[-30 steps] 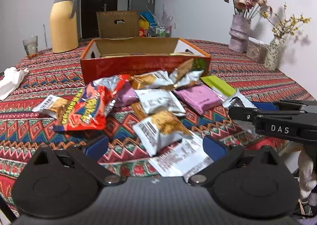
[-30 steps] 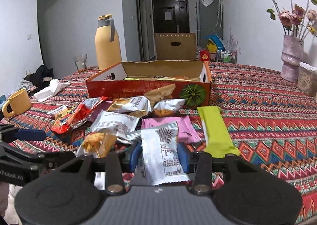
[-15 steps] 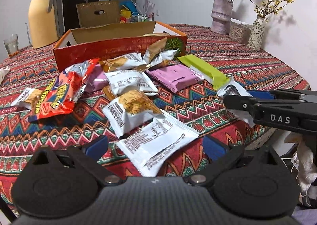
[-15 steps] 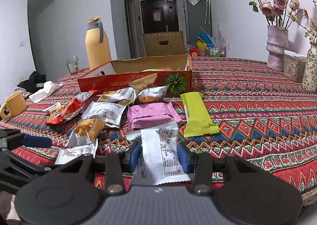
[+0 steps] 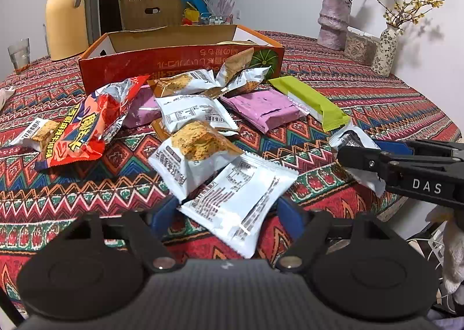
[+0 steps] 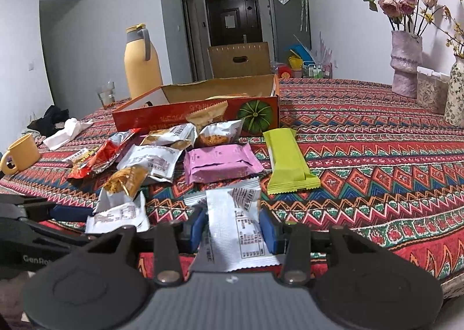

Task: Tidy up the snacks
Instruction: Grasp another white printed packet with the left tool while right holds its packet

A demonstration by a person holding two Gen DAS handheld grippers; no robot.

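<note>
My left claw (image 5: 229, 211) has just been closing in on a white snack packet (image 5: 240, 202), which lies flat on the patterned surface (image 5: 377, 103) between the blue pads; I can't tell whether they press it yet. My right claw (image 6: 233, 228) is clamped on another white packet (image 6: 237, 228), pinched at both sides near the surface's edge. Ahead, the loose snacks spread out: a red bag (image 5: 87, 124), a pink packet (image 6: 220, 161), a green bar (image 6: 285, 161). Behind them stands the open orange box (image 6: 174, 119), with packets leaning against its front wall.
</note>
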